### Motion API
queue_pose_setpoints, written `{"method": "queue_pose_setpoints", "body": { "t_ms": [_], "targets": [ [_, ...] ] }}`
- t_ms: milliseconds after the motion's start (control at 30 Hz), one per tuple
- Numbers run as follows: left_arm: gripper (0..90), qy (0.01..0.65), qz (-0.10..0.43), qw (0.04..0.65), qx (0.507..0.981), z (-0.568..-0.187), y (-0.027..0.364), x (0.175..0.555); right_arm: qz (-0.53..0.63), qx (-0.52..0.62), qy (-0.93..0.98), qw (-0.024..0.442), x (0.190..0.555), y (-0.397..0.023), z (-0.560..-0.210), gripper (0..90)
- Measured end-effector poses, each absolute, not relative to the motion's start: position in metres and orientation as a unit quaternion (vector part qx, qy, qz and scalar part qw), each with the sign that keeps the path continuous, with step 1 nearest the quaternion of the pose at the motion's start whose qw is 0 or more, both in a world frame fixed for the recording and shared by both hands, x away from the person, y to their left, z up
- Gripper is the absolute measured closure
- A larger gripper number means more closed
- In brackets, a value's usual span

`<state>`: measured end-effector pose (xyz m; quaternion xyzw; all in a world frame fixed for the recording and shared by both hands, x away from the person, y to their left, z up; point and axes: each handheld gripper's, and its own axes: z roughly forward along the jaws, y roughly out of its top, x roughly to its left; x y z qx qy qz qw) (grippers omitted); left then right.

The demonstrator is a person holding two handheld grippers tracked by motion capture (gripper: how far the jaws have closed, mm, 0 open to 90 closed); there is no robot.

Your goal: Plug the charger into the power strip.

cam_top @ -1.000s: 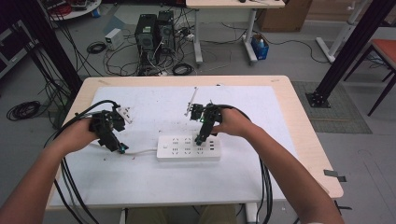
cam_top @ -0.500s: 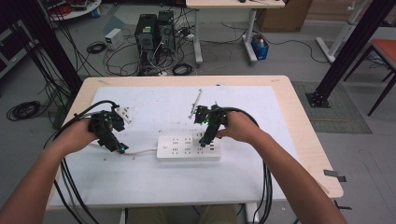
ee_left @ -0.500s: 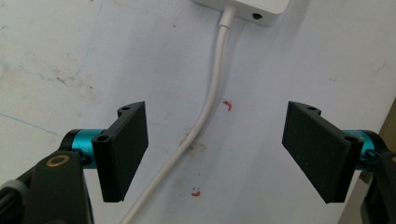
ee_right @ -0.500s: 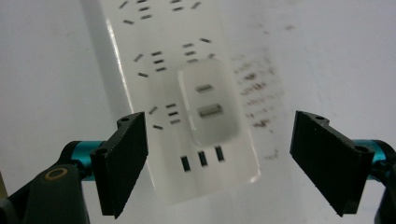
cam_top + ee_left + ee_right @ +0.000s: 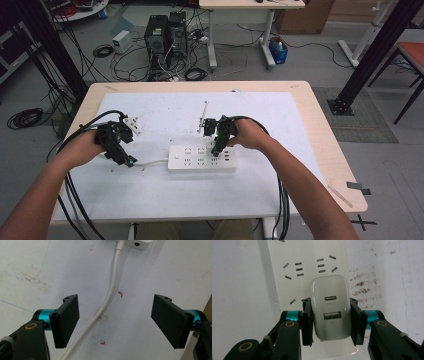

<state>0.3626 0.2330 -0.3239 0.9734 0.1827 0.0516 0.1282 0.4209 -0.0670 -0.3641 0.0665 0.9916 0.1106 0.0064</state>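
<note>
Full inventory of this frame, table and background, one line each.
Power strip: 1, white, centre of table mat.
Strip cord: 1, white, runs left from the strip between the left gripper's jaws, untouched.
USB charger: 1, white, two ports, over the strip.
Small white plug: 1, on the mat beyond the left gripper.
Thin rod: 1, grey, behind the strip.
Table: 1, light wood, white mat on top.
Computer towers: 2, black, on floor behind.
Left gripper: black, open.
Right gripper: black, shut on the USB charger.
</note>
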Motion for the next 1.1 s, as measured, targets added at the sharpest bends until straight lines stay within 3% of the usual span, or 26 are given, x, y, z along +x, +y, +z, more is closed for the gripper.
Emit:
{"method": "queue_pose_setpoints", "body": {
  "t_ms": [133,400,433,500,567,633,733,767,1100],
  "targets": [
    [22.7,0.187,0.051,0.128,0.973,-0.325,0.235,0.362,0.107,0.057,0.992,0.027,0.414,-0.068,-0.367,61.9],
    [22.7,0.191,0.053,0.131,0.971,-0.324,0.236,0.363,0.105,0.049,0.993,0.023,0.416,-0.070,-0.374,61.6],
    [22.7,0.190,0.054,0.130,0.972,-0.324,0.236,0.363,0.109,0.050,0.993,0.021,0.417,-0.071,-0.374,59.7],
    [22.7,0.190,0.056,0.130,0.972,-0.324,0.236,0.362,0.124,0.072,0.989,0.037,0.419,-0.074,-0.372,27.1],
    [22.7,0.191,0.058,0.131,0.971,-0.324,0.236,0.362,0.135,0.097,0.986,0.034,0.421,-0.077,-0.368,26.2],
    [22.7,0.190,0.060,0.132,0.971,-0.323,0.237,0.363,0.188,0.141,0.971,0.032,0.426,-0.097,-0.346,19.5],
    [22.7,0.188,0.066,0.137,0.970,-0.320,0.238,0.363,0.207,0.175,0.961,0.052,0.425,-0.121,-0.331,18.6],
    [22.7,0.188,0.066,0.137,0.970,-0.320,0.238,0.363,0.208,0.193,0.957,0.064,0.424,-0.131,-0.326,11.4],
    [22.7,0.187,0.075,0.158,0.967,-0.311,0.241,0.369,0.187,0.327,0.918,0.124,0.398,-0.231,-0.293,10.8]
  ]
}}
